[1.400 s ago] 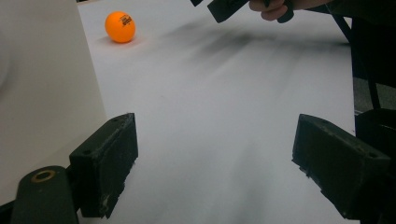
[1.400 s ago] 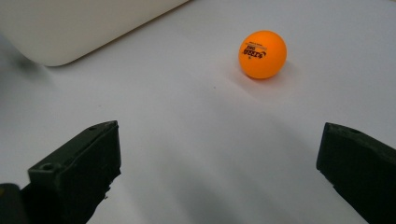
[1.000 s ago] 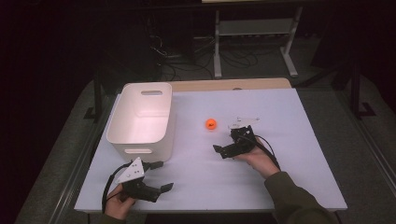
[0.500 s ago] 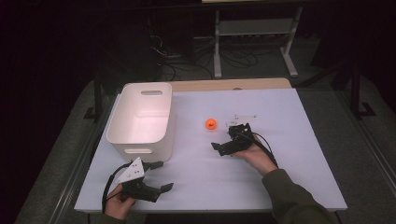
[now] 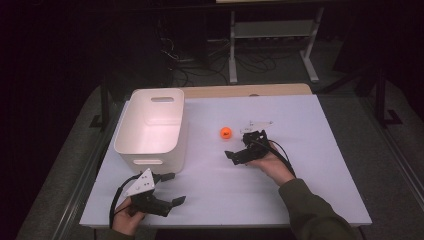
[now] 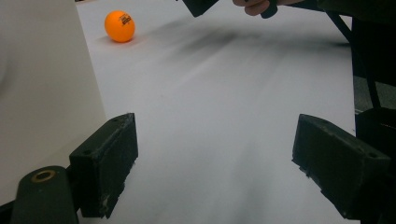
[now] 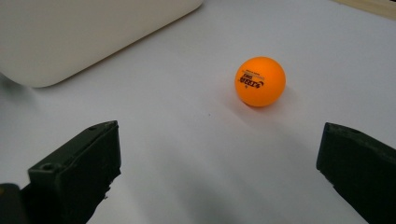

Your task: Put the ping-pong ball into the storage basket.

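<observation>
right hand-held gripper [image 5: 239, 148] agape near orange ball [image 5: 226, 132], seemingly apart.

Left claw [image 5: 171, 189] and right claw [image 5: 236, 147], jaws wide apart, low over table.

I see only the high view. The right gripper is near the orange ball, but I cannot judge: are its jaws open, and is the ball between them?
Observer: In the right gripper view, the right gripper is open wide, and the orange ball lies ahead of the jaws, not between them.
Operator: Is there printing on the ball?
Observer: Yes, dark printed lettering faces that camera; I cannot read it surely.
Operator: And the left gripper?
Observer: The left gripper is open too, low over the white table, with the white bin wall close beside one jaw.
</observation>
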`<action>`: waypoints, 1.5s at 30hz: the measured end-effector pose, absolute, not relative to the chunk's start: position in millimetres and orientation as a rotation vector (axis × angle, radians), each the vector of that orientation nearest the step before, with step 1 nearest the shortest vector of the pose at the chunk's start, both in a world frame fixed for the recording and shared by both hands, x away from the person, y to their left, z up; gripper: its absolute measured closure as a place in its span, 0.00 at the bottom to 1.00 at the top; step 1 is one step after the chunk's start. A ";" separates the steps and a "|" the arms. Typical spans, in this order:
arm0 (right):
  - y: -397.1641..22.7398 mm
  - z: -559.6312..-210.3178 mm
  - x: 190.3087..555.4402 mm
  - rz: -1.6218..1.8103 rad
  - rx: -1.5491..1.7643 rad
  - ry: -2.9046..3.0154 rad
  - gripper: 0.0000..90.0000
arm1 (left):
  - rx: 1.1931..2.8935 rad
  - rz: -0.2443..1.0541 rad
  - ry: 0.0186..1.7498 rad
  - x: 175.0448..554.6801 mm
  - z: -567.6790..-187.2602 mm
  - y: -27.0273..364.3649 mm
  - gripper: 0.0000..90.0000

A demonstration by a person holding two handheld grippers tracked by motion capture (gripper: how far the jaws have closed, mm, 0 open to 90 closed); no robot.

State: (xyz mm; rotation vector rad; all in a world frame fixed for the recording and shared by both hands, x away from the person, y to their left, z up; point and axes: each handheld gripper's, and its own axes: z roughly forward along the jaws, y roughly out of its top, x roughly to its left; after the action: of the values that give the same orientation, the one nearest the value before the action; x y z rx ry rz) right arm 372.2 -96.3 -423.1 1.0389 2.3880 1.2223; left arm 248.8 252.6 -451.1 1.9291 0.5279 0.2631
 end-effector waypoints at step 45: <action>-74.5 -417.3 402.4 1.241 1.025 2.350 0.00 | 1.930 0.267 0.522 248.0 -451.1 252.3 0.16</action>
State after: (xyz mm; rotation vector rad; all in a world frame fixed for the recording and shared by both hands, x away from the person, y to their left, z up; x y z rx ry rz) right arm 402.4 -74.5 -417.3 1.0247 2.3499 1.2413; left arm 248.0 252.3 -451.1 1.9298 0.5221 0.2673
